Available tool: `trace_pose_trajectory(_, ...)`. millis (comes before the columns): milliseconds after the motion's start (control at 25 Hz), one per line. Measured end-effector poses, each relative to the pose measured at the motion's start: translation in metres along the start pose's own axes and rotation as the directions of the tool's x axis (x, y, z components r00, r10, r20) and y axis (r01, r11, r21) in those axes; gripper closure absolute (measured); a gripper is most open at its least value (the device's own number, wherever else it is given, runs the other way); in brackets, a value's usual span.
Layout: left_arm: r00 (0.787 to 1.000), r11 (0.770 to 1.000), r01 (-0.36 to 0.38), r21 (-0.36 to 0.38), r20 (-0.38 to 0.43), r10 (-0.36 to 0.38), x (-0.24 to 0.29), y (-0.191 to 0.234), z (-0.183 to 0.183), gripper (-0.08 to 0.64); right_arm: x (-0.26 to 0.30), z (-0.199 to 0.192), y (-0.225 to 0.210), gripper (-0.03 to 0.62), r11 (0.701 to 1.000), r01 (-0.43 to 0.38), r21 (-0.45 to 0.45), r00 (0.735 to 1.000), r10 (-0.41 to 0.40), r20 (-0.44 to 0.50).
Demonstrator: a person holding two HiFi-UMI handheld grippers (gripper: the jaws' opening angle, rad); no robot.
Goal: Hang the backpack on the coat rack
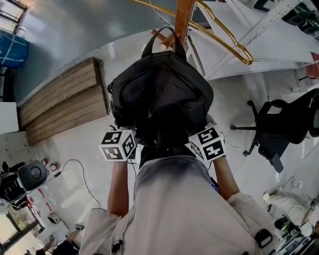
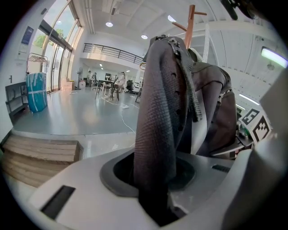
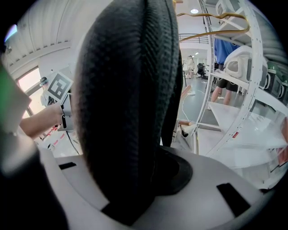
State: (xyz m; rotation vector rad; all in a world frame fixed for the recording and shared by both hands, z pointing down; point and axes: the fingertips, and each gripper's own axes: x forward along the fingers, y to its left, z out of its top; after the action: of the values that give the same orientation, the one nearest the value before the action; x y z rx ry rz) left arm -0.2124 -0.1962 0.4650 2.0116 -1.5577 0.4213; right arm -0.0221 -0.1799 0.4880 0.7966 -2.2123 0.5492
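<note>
From your left, one stack of wooden steps (image 1: pixel 65 102) lies on the floor. Next, your left gripper (image 2: pixel 154 191) is clamped on a fold of the one black backpack (image 1: pixel 160 94), which you hold up against the single wooden coat rack (image 1: pixel 183 15) with its top loop (image 1: pixel 163 36) at a peg, and your right gripper (image 3: pixel 131 191) pinches another thick fold of it. One black office chair (image 1: pixel 285 124) stands at the right on the glossy pale grey floor (image 2: pixel 81 114) of a large bright hall with tall windows (image 2: pixel 56 54).

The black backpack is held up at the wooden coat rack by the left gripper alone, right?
No, both grippers hold it: the right gripper view shows the right gripper shut on the backpack too, like the left gripper.
</note>
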Motion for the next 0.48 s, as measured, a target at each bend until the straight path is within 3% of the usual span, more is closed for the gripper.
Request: trace_pose_trajectory(480, 1.000, 1.000, 0.010, -0.001, -0.020, -0.010, 0.013, 0.003, -0.002, 0.459, 0.008, -0.002, -0.006, 0.459, 1.000, 0.002, 0.023, 1.000, -0.002, -0.011)
